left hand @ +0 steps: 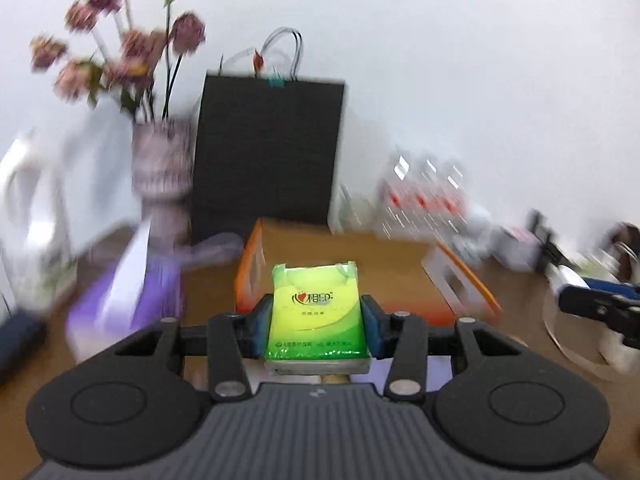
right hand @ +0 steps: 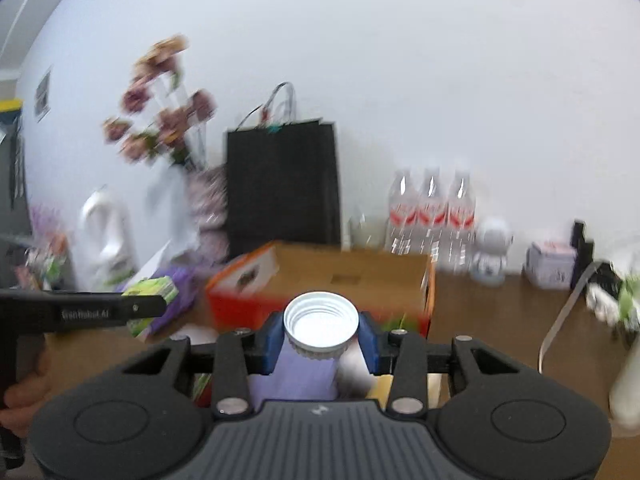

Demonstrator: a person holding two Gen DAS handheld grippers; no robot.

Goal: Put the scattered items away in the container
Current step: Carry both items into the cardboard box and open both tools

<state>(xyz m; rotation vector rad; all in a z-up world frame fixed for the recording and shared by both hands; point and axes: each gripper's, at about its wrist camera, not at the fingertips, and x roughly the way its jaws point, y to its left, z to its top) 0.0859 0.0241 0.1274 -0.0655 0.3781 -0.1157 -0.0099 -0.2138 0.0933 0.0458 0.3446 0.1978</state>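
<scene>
My left gripper (left hand: 316,320) is shut on a green tissue pack (left hand: 316,312) and holds it above the table, just in front of an open orange cardboard box (left hand: 256,264). My right gripper (right hand: 322,334) is shut on a white screw cap (right hand: 320,326), its hollow side towards the camera, also in front of the orange box (right hand: 240,304). The left gripper with the green pack (right hand: 152,296) shows at the left of the right wrist view. The right gripper's dark tip (left hand: 600,308) shows at the right edge of the left wrist view.
Behind the box stand a black paper bag (right hand: 280,188), a vase of dried flowers (left hand: 160,160) and three water bottles (right hand: 432,216). A purple box (left hand: 120,304) lies left of the orange box. A white figurine (right hand: 492,252) and small tin (right hand: 550,264) stand to the right.
</scene>
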